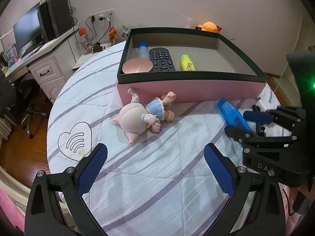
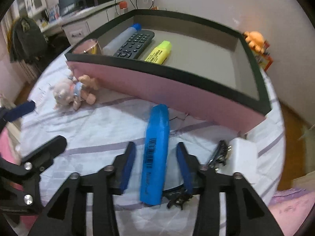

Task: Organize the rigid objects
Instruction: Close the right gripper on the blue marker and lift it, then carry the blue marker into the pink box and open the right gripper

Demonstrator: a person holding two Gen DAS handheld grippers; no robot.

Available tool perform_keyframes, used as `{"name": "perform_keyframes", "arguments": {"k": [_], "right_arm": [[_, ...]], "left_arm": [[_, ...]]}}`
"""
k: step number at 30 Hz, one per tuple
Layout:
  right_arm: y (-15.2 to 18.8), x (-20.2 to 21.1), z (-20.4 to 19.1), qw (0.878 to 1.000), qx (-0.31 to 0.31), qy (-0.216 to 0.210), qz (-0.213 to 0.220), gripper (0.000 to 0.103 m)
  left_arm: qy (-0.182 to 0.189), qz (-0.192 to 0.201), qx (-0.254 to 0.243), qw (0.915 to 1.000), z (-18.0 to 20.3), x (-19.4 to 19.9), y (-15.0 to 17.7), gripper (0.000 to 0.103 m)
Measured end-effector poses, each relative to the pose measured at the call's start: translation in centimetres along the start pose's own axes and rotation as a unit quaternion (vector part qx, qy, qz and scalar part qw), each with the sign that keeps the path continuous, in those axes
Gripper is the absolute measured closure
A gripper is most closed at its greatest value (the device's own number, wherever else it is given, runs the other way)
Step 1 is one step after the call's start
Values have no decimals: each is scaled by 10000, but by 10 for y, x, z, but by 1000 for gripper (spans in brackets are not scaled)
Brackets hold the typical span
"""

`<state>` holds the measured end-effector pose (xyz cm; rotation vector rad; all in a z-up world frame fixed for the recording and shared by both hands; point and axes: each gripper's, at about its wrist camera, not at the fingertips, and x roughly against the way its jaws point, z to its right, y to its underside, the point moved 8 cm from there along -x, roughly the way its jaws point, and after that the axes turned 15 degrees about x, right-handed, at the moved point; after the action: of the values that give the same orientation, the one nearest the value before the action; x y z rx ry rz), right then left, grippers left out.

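Observation:
A pink box with a dark rim (image 1: 189, 93) (image 2: 177, 96) stands on the striped bedsheet. Inside lie a black remote (image 1: 161, 59) (image 2: 135, 44), a yellow highlighter (image 1: 187, 63) (image 2: 159, 52), a blue-capped bottle (image 1: 143, 49) (image 2: 126, 34) and a round pink case (image 1: 137, 65) (image 2: 86, 47). A blue highlighter (image 1: 233, 116) (image 2: 155, 153) lies on the sheet in front of the box. My right gripper (image 2: 156, 149) (image 1: 239, 123) is open, its fingers on either side of the blue highlighter, not touching it. A pig doll (image 1: 141, 116) (image 2: 74, 92) lies against the box front. My left gripper (image 1: 155, 153) is open and empty, just short of the doll.
A white charger block (image 2: 243, 155) and a dark metal clip (image 2: 219, 154) lie right of the blue highlighter. An orange plush (image 1: 209, 26) sits behind the box. A desk with a monitor (image 1: 27, 29) and a chair stand to the left, beyond the bed's edge.

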<state>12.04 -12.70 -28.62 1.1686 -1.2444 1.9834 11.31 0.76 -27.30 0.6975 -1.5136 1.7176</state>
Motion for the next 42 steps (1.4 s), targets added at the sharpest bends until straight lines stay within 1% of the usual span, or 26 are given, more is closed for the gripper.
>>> {"name": "perform_keyframes", "arguments": {"k": [5, 6, 8, 11, 13, 14, 15, 16, 17, 18, 20, 21, 22, 23, 24, 25, 26, 27, 29, 32, 35, 36, 37, 38, 39, 42], "right_arm": [[-7, 13, 0, 9984, 225, 520, 58, 54], [-8, 14, 0, 9981, 257, 563, 54, 53], [-9, 15, -3, 9984, 308, 471, 110, 53], [-6, 0, -6, 9982, 423, 400, -128, 53], [-6, -5, -10, 9991, 352, 214, -97, 57], [-7, -5, -11, 9997, 252, 24, 4, 64], [-9, -5, -13, 9996, 144, -211, 96, 68], [-11, -5, -14, 9983, -14, -536, 232, 70], [-13, -5, -15, 9953, -174, -894, 328, 74], [-14, -5, -16, 9922, -294, -1151, 367, 77], [-18, -6, -16, 9859, -472, -1540, 463, 77], [-18, -7, -16, 9842, -519, -1625, 478, 77], [-19, -7, -15, 9839, -555, -1621, 501, 77], [-18, -8, -13, 9866, -547, -1476, 433, 77], [-17, -8, -12, 9898, -472, -1288, 385, 74], [-16, -5, -9, 9949, -325, -889, 359, 69], [-16, -2, -8, 9977, -189, -586, 291, 59], [-14, 1, -9, 9992, -46, -349, 208, 56], [-14, 8, -18, 9995, 253, -84, 181, 56], [-12, 5, -27, 9988, 480, 54, 21, 56], [-10, -8, -29, 9991, 394, -122, -60, 56], [-11, -8, -28, 9992, 368, -139, -3, 57], [-13, -8, -27, 9992, 381, -143, 32, 61], [-13, -8, -28, 9989, 430, -169, 32, 73], [-13, -7, -29, 9987, 456, -197, 88, 76], [-15, -5, -26, 9985, 429, -315, 107, 76]], "left_arm": [[-1, -23, 39, 10000, -3, -4, -2, 3], [-1, -32, 45, 10000, -3, -5, -2, 3], [-14, -46, 48, 10000, -5, -6, -1, 3], [2, -75, 72, 9999, -6, -8, -1, 3], [-4, -107, 62, 9999, -8, -10, 1, 3], [-25, -111, 72, 9999, -10, -11, 1, 3], [-37, -106, 91, 9999, -12, -11, 1, 3], [-33, -108, 111, 9999, -13, -11, 1, 3], [-31, -104, 137, 9998, -15, -11, 0, 3], [-39, -92, 153, 9998, -16, -10, -1, 3], [-35, -79, 177, 9998, -18, -9, -2, 3], [-34, -76, 183, 9998, -18, -10, -3, 3], [-36, -71, 186, 9998, -19, -9, -3, 3], [-33, -75, 185, 9998, -19, -10, -3, 3], [-33, -72, 184, 9998, -19, -9, -3, 3], [-34, -68, 183, 9998, -19, -9, -3, 3], [-29, -73, 189, 9998, -19, -10, -3, 3], [-12, -77, 183, 9998, -18, -10, -3, 3], [7, -83, 163, 9998, -16, -10, -3, 3], [-2, -97, 160, 9998, -15, -11, -3, 3], [-25, -106, 128, 9999, -14, -11, -1, 3], [-31, -111, 128, 9999, -14, -11, -1, 3], [-24, -104, 138, 9998, -14, -11, -2, 3], [-19, -85, 146, 9999, -14, -10, -3, 3], [-9, -52, 160, 9999, -14, -9, -4, 3], [57, 59, 216, 9997, -13, -3, -10, 3]]}}
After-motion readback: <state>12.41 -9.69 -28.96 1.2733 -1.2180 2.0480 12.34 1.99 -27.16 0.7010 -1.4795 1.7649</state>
